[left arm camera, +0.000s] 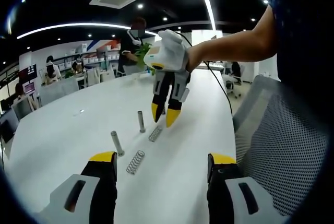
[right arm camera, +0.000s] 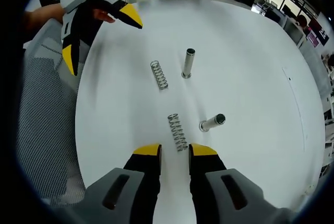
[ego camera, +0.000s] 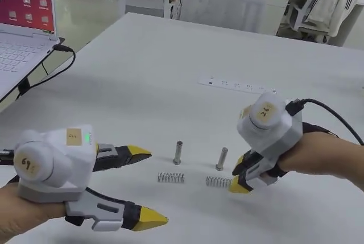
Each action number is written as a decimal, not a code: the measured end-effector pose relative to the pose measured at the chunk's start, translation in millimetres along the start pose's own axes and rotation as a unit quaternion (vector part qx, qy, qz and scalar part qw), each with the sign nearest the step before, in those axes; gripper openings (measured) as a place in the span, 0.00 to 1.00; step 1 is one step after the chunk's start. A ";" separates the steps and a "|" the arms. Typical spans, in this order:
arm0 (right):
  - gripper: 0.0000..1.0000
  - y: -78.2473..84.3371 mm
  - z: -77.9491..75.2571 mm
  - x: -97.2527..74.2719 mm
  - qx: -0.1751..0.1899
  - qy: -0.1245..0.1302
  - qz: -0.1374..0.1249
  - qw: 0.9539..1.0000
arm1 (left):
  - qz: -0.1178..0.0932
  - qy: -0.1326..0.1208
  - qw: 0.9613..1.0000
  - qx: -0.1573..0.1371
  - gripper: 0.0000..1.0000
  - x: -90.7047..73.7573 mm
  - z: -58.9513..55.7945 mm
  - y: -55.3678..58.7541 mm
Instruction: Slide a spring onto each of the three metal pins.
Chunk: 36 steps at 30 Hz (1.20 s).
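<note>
White table [ego camera: 170,67]; right gripper [ego camera: 238,177] bears a sticker [ego camera: 265,111] reading 26.

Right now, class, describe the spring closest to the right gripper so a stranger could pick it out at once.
On the white table, find the two upright metal pins. Lying in front of them, pick the spring whose end sits at the right gripper's yellow tips; the other spring lies alone, away from it.
</note>
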State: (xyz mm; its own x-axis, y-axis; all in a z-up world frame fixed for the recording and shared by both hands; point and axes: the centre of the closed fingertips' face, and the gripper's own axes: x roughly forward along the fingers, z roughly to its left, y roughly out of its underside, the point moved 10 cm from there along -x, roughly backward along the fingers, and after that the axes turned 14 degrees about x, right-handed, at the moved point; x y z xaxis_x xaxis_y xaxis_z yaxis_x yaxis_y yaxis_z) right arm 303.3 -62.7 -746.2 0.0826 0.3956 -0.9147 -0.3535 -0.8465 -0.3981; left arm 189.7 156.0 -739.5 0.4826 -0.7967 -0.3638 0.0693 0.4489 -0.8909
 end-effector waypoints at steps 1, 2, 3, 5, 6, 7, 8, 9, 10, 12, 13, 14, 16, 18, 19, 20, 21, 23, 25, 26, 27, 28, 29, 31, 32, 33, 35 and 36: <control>0.19 -1.0 0.0 1.1 -0.001 0.000 0.001 1.000 | 0.000 0.000 1.000 0.000 0.66 0.1 -0.1 0.1; 0.19 -2.3 0.1 2.6 -0.004 0.000 0.002 1.000 | -0.001 0.000 1.000 0.000 0.66 0.1 -0.2 0.2; 0.19 -3.2 0.0 3.6 -0.005 0.000 0.002 1.000 | -0.001 0.000 1.000 -0.001 0.66 0.2 -0.3 0.3; 0.19 -5.5 -0.6 5.7 -0.007 0.000 0.002 1.000 | -0.001 0.000 1.000 -0.002 0.66 0.1 -0.5 0.5; 0.19 -6.8 -0.7 6.6 -0.009 0.000 0.000 1.000 | -0.001 0.000 1.000 -0.002 0.66 0.1 -0.6 0.5; 0.19 -7.8 -0.9 7.4 -0.010 0.000 0.000 1.000 | -0.002 0.000 1.000 -0.003 0.66 0.0 -0.3 1.2; 0.18 -8.8 -1.3 8.4 -0.010 -0.001 0.000 1.000 | -0.002 0.000 1.000 -0.003 0.66 0.0 0.1 1.9; 0.18 -9.9 -1.6 10.1 -0.010 -0.002 0.001 1.000 | -0.002 0.001 1.000 -0.004 0.66 0.0 0.7 3.0; 0.18 -10.2 -1.9 11.3 -0.011 -0.003 0.003 1.000 | -0.002 0.001 1.000 -0.004 0.66 0.0 1.0 3.6; 0.18 -10.8 -1.8 13.8 -0.015 -0.003 0.008 1.000 | -0.003 0.002 1.000 -0.005 0.65 0.0 1.5 4.8; 0.18 -11.1 -1.7 15.0 -0.017 -0.004 0.010 1.000 | -0.003 0.002 1.000 -0.005 0.65 0.0 1.8 5.2; 0.17 -11.3 -1.6 16.0 -0.018 -0.004 0.012 1.000 | -0.003 0.003 1.000 -0.005 0.65 0.0 2.0 5.6; 0.17 -11.3 -2.1 17.4 -0.021 -0.004 0.015 1.000 | -0.003 0.004 1.000 -0.006 0.65 -0.1 2.3 6.3; 0.17 -10.9 -2.6 18.9 -0.023 -0.004 0.020 1.000 | -0.004 0.005 1.000 -0.006 0.65 0.0 2.9 7.4; 0.17 -10.5 -2.7 19.8 -0.025 -0.005 0.022 0.999 | -0.004 0.005 1.000 -0.006 0.65 0.1 2.9 7.6; 0.17 -10.1 -2.9 20.4 -0.026 -0.004 0.023 0.999 | -0.004 0.006 1.000 -0.006 0.64 0.2 3.0 7.9; 0.17 -9.8 -3.0 20.9 -0.027 -0.004 0.025 0.999 | -0.004 0.007 1.000 -0.006 0.64 0.4 3.3 8.4; 0.16 -9.4 -3.4 22.3 -0.030 -0.005 0.028 0.999 | -0.004 0.008 1.000 -0.006 0.64 0.7 3.4 8.7; 0.16 -9.5 -3.5 23.3 -0.033 -0.005 0.029 0.999 | -0.004 0.009 1.000 -0.007 0.63 1.0 3.4 9.0; 0.16 -9.7 -3.5 23.8 -0.034 -0.005 0.029 0.999 | -0.004 0.009 1.000 -0.007 0.63 1.1 3.5 9.1; 0.16 -10.0 -3.6 24.0 -0.035 -0.005 0.029 0.999 | -0.004 0.009 1.000 -0.007 0.63 1.3 3.6 9.3; 0.16 -10.5 -4.0 24.7 -0.038 -0.004 0.029 0.999 | -0.004 0.010 1.000 -0.008 0.63 1.3 3.7 9.4; 0.15 -10.7 -4.2 25.0 -0.038 -0.004 0.029 0.999 | -0.004 0.010 1.000 -0.008 0.63 1.4 3.7 9.6; 0.15 -10.6 -4.1 25.9 -0.040 -0.005 0.033 0.999 | -0.004 0.010 1.000 -0.008 0.63 1.5 3.6 9.8; 0.15 -10.6 -4.1 26.0 -0.043 -0.004 0.034 0.998 | -0.004 0.010 1.000 -0.009 0.63 1.6 3.5 9.9; 0.14 -10.6 -4.3 26.3 -0.043 -0.004 0.035 0.998 | -0.004 0.010 1.000 -0.009 0.62 1.7 3.3 10.0; 0.13 -10.7 -4.4 26.6 -0.043 -0.006 0.035 0.998 | -0.004 0.010 1.000 -0.010 0.62 1.8 3.1 10.1; 0.13 -10.9 -4.3 26.5 -0.045 -0.006 0.035 0.998 | -0.004 0.011 1.000 -0.010 0.62 1.9 3.0 10.0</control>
State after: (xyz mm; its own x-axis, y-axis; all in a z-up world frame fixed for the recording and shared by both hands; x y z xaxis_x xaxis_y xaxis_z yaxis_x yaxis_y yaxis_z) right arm 313.4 -44.5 -766.4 0.0496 0.3380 -0.9399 -0.2728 -0.9006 -0.3383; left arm 194.0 160.2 -748.3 0.4635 -0.8086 -0.3625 0.0546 0.4344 -0.8991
